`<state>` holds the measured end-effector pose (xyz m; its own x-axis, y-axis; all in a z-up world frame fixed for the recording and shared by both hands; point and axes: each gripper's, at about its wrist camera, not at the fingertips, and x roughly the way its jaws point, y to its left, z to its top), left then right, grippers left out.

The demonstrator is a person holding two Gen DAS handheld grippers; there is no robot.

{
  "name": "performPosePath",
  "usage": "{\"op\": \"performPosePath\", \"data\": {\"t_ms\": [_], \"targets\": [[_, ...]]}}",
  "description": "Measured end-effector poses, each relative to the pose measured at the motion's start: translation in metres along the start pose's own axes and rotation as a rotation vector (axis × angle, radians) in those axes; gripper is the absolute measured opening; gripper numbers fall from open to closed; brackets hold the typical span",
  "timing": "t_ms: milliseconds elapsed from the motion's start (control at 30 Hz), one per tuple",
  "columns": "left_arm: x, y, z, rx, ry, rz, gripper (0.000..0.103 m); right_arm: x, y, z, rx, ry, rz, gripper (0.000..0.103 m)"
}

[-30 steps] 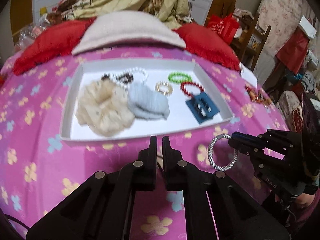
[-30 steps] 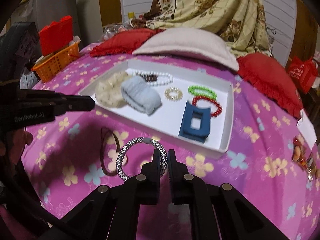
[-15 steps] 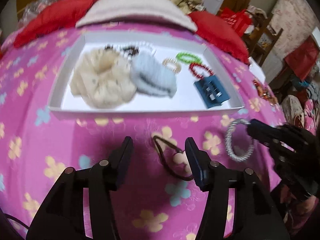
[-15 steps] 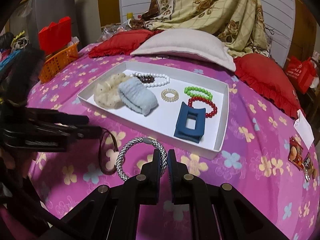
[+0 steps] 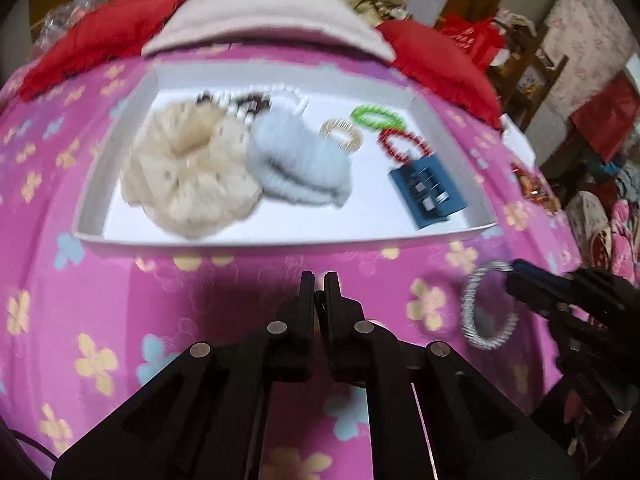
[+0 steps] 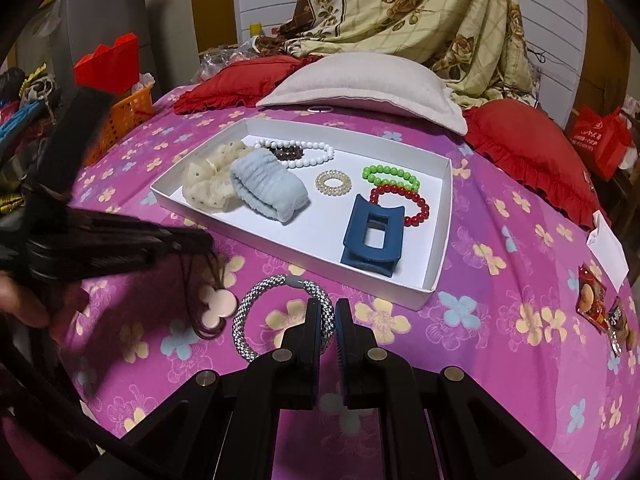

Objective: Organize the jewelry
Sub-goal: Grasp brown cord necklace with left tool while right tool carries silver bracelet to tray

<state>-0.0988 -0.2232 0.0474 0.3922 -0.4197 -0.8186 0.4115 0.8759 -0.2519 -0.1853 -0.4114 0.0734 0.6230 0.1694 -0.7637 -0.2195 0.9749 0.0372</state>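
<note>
From my left wrist camera, my left tongs (image 5: 319, 280) are closed, the two fingers nearly touching, low over the pink flowered bedspread (image 5: 120, 300). I cannot see in this view what is between them. Ahead lies the white tray (image 5: 280, 236), with a cream scrunchie (image 5: 188, 172), a light blue scrunchie (image 5: 300, 168), a green bead bracelet (image 5: 376, 116), a red bead bracelet (image 5: 400, 144) and a blue hair claw (image 5: 428, 188) inside. The picture is blurred. At the right, my right tongs (image 5: 514, 274) hold a silver braided hair tie (image 5: 486, 306) above the bed, outside the tray.

From my right wrist camera, my right tongs (image 6: 331, 312) are closed on the silver braided hair tie (image 6: 256, 312); the ring stands out to the left of the fingers. At the left, my left tongs (image 6: 200, 238) are closed on a dark brown hair tie (image 6: 196, 280) with a pale clover charm (image 6: 218, 306), which hangs down just over the bedspread (image 6: 480, 340). The tray (image 6: 436, 280) is beyond them, with also a white pearl bracelet (image 6: 308, 152) and a small golden coil tie (image 6: 333, 182) in it. Red cushions (image 6: 532, 152) and a beige pillow (image 6: 368, 84) lie behind the tray.
</note>
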Motion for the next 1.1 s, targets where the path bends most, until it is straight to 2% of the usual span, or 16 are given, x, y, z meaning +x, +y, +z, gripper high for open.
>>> {"op": "performPosePath", "data": {"t_ms": [200,467,600,833,1100], "targets": [[-0.050,0.002,0.022,0.034,-0.089,0.006,0.003,-0.003,0.001,0.011,-0.007,-0.017,-0.002,0.006],[-0.083,0.030,0.055,0.014,-0.162,0.090,0.003,0.006,0.003,0.031,0.011,-0.019,0.022,0.006],[-0.086,0.041,0.067,0.005,-0.170,0.131,0.003,0.019,0.004,0.043,0.030,-0.009,0.041,0.006],[-0.070,0.054,0.086,-0.015,-0.165,0.187,0.003,0.043,-0.003,0.075,0.029,0.009,-0.006,0.006],[-0.038,0.048,0.106,-0.045,-0.136,0.144,0.003,0.084,-0.025,0.114,0.082,0.049,-0.035,0.006]]}}
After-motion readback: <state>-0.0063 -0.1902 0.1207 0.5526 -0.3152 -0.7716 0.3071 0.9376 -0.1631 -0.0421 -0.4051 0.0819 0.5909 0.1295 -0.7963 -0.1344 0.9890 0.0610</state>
